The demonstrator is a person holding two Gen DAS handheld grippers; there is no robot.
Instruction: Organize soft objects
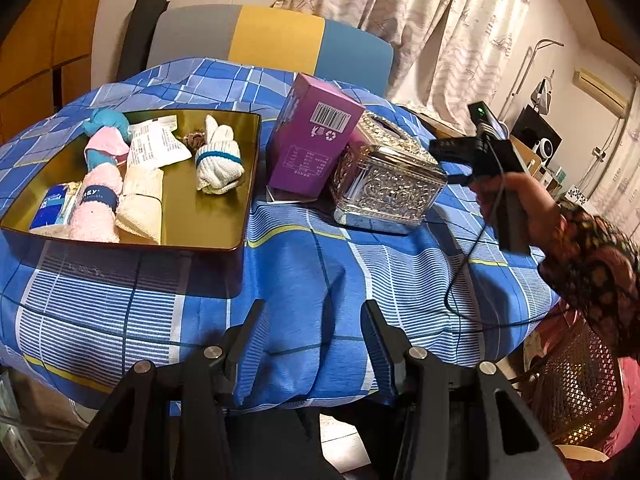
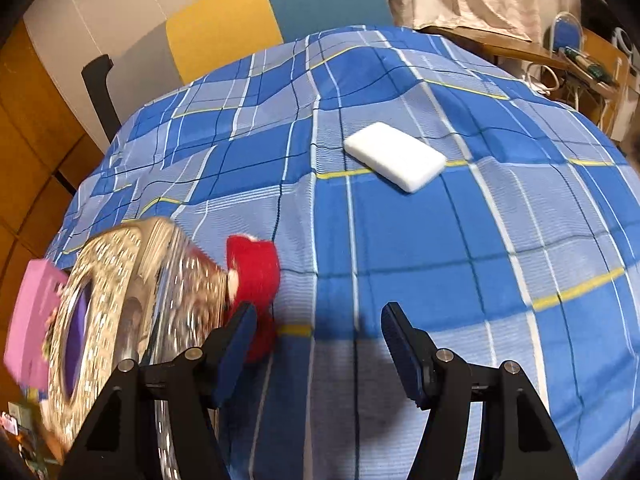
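A gold tray on the blue plaid tablecloth holds several soft items: a rolled white sock, pink towel rolls, a cream cloth and a blue-pink bundle. My left gripper is open and empty, low over the cloth in front of the tray. My right gripper is open and empty; it also shows in the left wrist view, held in a hand. A red soft object lies by its left finger, beside the silver tissue box. A white sponge lies farther off.
A purple carton leans against the silver tissue box right of the tray. A grey-yellow-blue chair stands behind the table. A cable hangs from the right gripper. A mesh basket sits at the table's right edge.
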